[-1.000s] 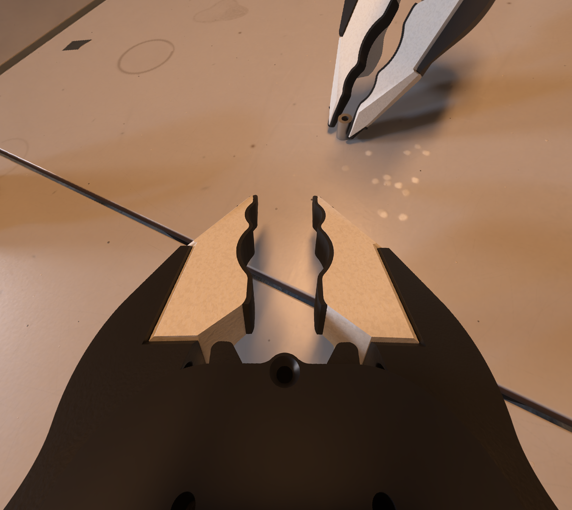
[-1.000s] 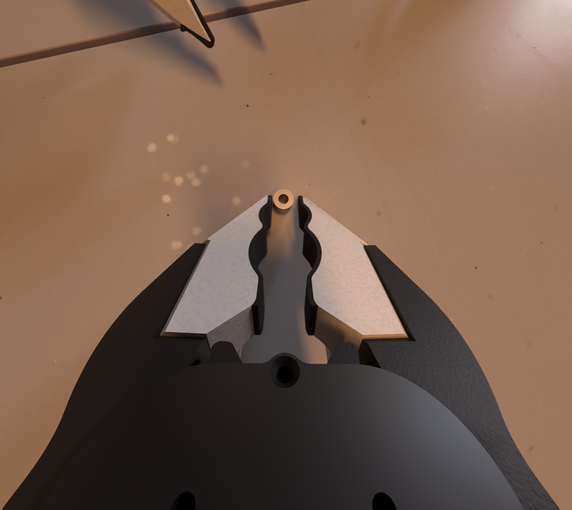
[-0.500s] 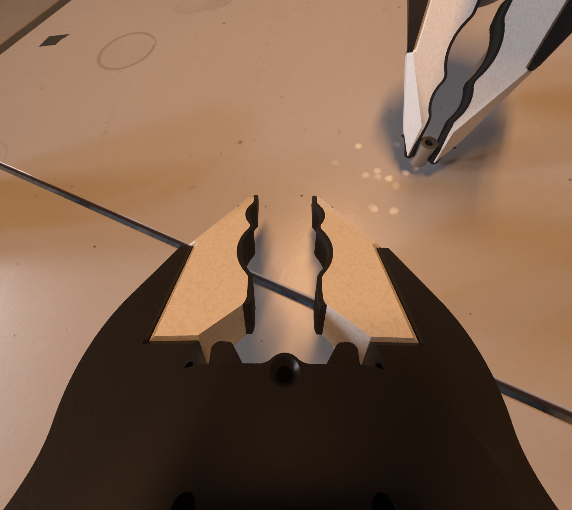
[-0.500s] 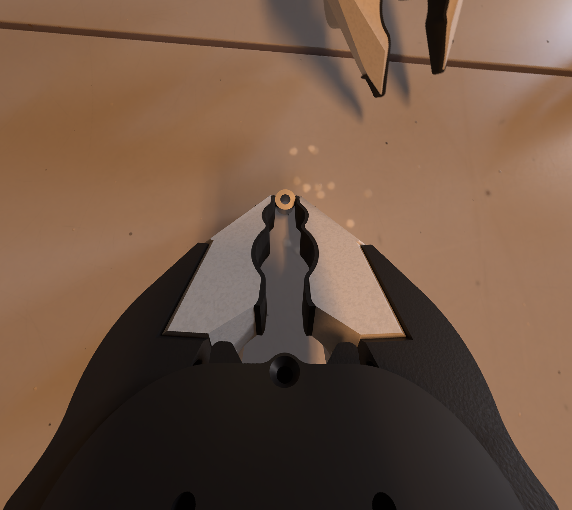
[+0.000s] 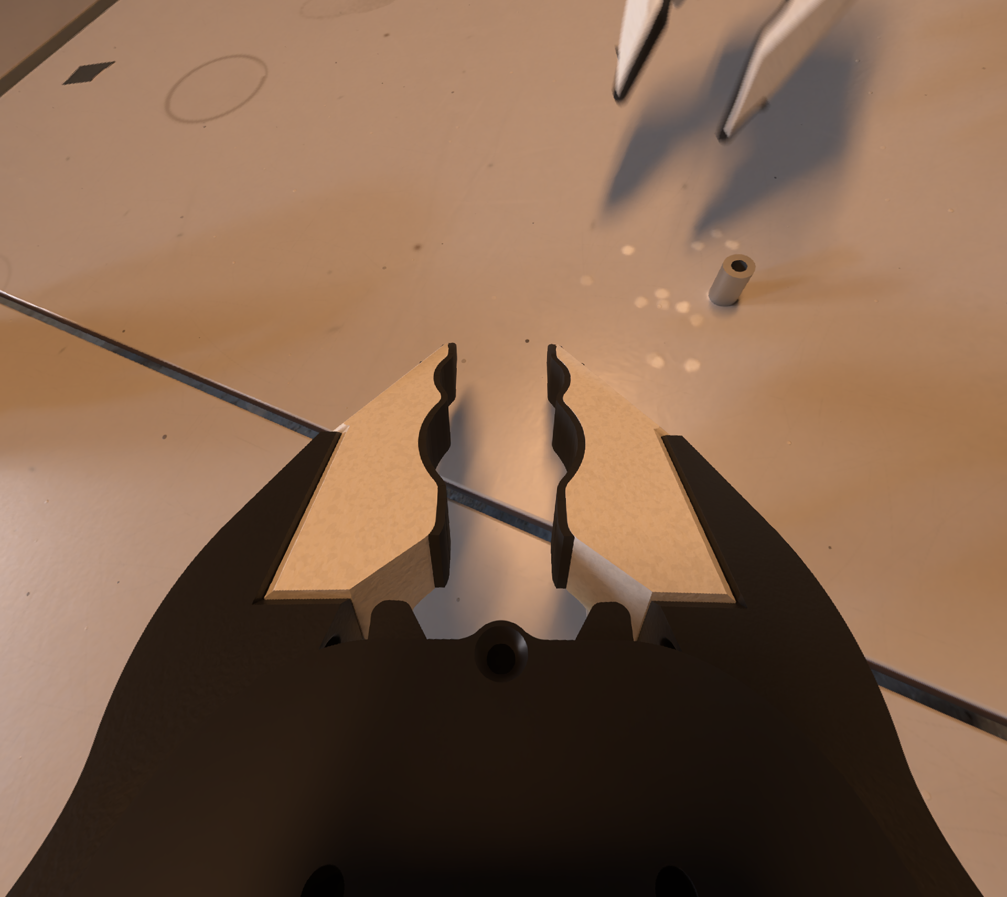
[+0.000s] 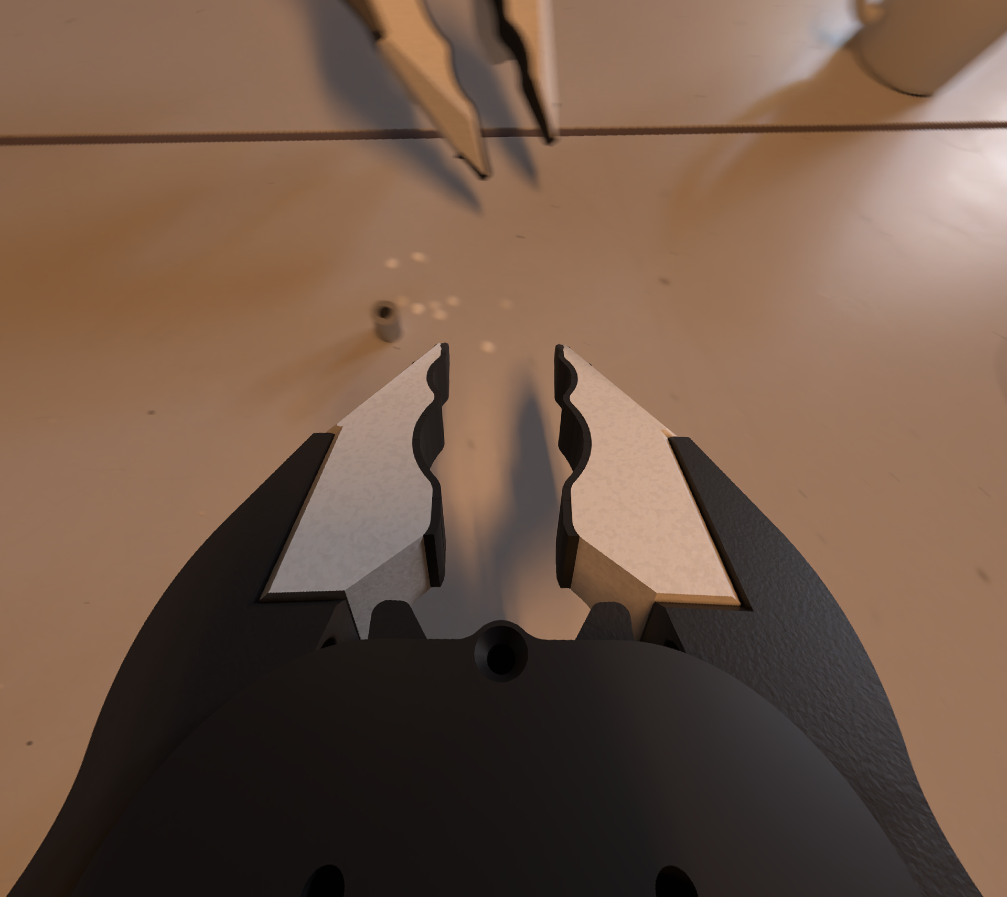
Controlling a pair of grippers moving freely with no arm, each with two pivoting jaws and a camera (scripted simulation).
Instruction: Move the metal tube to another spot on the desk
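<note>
The small grey metal tube [image 5: 732, 280] stands upright on the brown desk [image 5: 381, 195], free of both grippers. It also shows in the right wrist view [image 6: 387, 321], just left of and beyond my right fingertips. My right gripper [image 6: 501, 350] is open and empty, raised above the desk; in the left wrist view it [image 5: 670, 116] hangs beyond the tube. My left gripper [image 5: 499, 350] is open and empty, near the desk's seam; in the right wrist view it [image 6: 515, 157] hangs above that seam.
A dark seam [image 5: 163, 364] crosses the desk under my left gripper. A pale mug [image 6: 926, 5] with a handle stands at the right wrist view's far right. Faint ring stains [image 5: 215, 89] and a small dark square [image 5: 88, 73] mark the far left.
My right gripper opened, let go of the tube and rose away from it. The tube now stands alone on the desk. My left gripper stayed open.
</note>
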